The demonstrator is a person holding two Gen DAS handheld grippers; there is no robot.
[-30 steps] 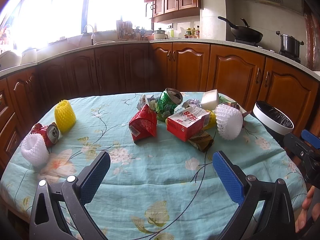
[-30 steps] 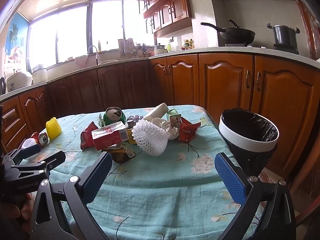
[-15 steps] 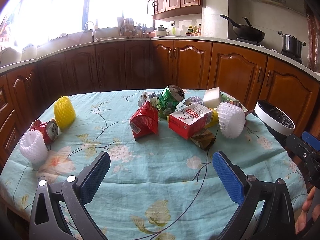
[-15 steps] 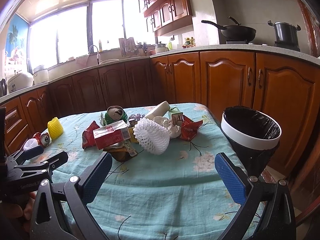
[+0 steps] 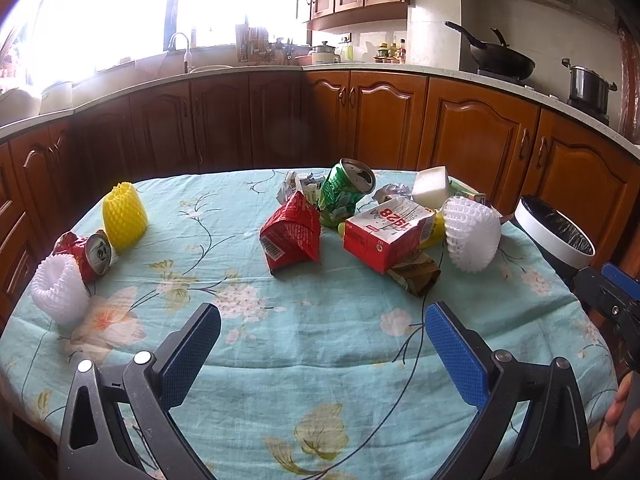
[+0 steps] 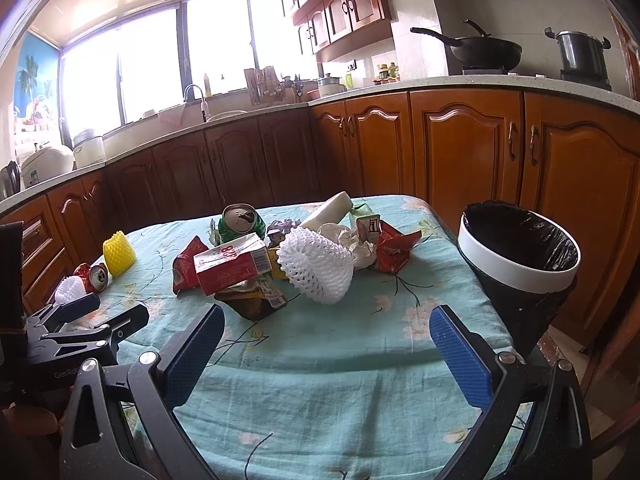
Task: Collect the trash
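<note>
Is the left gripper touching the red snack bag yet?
Apart. The left wrist view shows bare tablecloth between the open left gripper and red snack bag.

A kitchen; brown wooden base cabinets curve round the room under a pale countertop; bright windows at eleven o'clock wash out that side; a sink tap stands below them; upper cabinets hang at twelve; a black wok and steel pot sit at two o'clock; a table under a teal floral cloth fills the foreground
</note>
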